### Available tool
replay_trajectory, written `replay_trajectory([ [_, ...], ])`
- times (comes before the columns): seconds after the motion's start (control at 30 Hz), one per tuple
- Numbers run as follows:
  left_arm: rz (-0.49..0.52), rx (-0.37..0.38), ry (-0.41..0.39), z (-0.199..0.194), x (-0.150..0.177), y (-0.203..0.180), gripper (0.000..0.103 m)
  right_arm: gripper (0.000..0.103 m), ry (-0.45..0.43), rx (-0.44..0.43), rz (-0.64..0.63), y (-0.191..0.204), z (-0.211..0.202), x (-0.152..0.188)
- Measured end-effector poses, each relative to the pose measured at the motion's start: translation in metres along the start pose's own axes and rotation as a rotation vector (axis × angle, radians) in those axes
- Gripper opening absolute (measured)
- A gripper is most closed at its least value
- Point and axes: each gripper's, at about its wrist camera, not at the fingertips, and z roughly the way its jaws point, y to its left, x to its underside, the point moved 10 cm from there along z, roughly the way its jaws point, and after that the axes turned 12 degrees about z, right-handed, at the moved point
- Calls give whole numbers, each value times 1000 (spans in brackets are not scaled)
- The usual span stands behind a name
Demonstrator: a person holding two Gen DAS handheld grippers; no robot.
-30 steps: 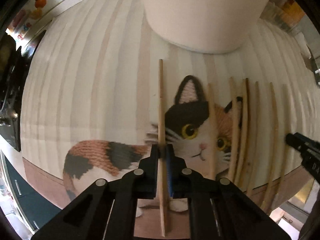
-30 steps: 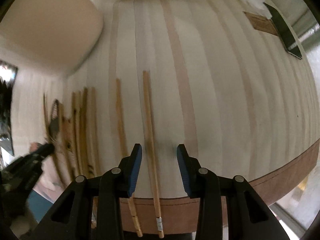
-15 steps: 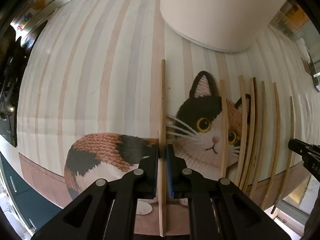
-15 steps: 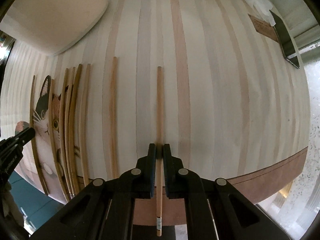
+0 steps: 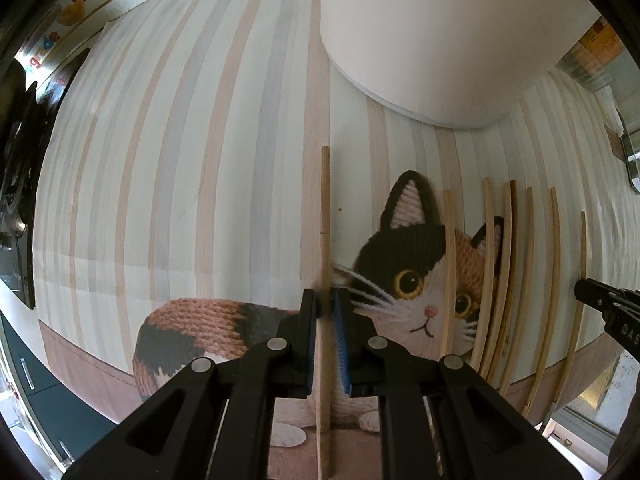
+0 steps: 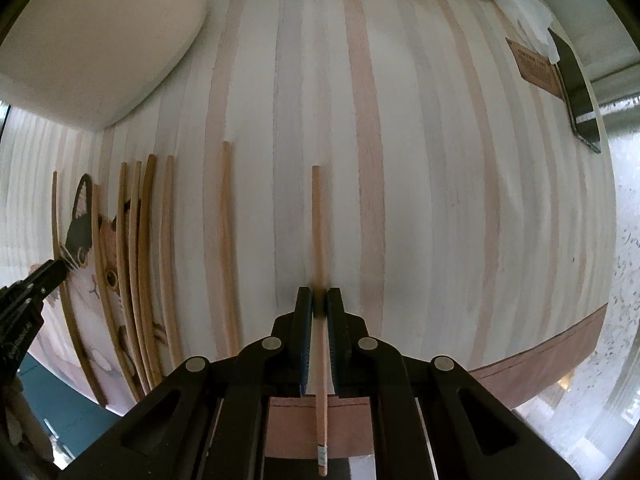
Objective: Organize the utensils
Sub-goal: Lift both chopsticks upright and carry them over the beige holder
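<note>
My left gripper [image 5: 325, 304] is shut on a light wooden chopstick [image 5: 325, 216] that points away over the striped cat-print mat [image 5: 180, 184]. My right gripper [image 6: 319, 304] is shut on another wooden chopstick [image 6: 317, 224] above the mat [image 6: 420, 184]. Several more chopsticks [image 5: 500, 264] lie side by side on the cat's face, right of my left gripper; they also show in the right wrist view [image 6: 140, 248], with one apart from them [image 6: 227, 240]. A large white container [image 5: 432, 40] stands just beyond the chopsticks, and shows at the upper left of the right wrist view [image 6: 92, 36].
The mat's brown border [image 6: 540, 364] runs along the near table edge. A dark phone-like slab [image 6: 576, 96] and a brown card [image 6: 536, 68] lie at the far right. My right gripper's tip [image 5: 600, 304] shows in the left view, my left gripper's tip [image 6: 40, 280] in the right.
My right gripper closed on its chopstick, which was lying between open jaws one second ago. My left gripper kept its chopstick and drew back to the left of the white container.
</note>
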Motion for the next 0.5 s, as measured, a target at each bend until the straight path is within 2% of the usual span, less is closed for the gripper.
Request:
replay_trajectory([
  [0.27, 53, -37, -4, 5, -8, -13, 6, 9, -19, 3, 1, 3, 0, -2],
  [0.33, 62, -53, -11, 5, -8, -17, 5, 9, -32, -5, -1, -7, 4, 5],
  [0.5, 45, -105, -51, -7, -3, -20, 5, 7, -61, -39, 27, -13, 3, 13],
])
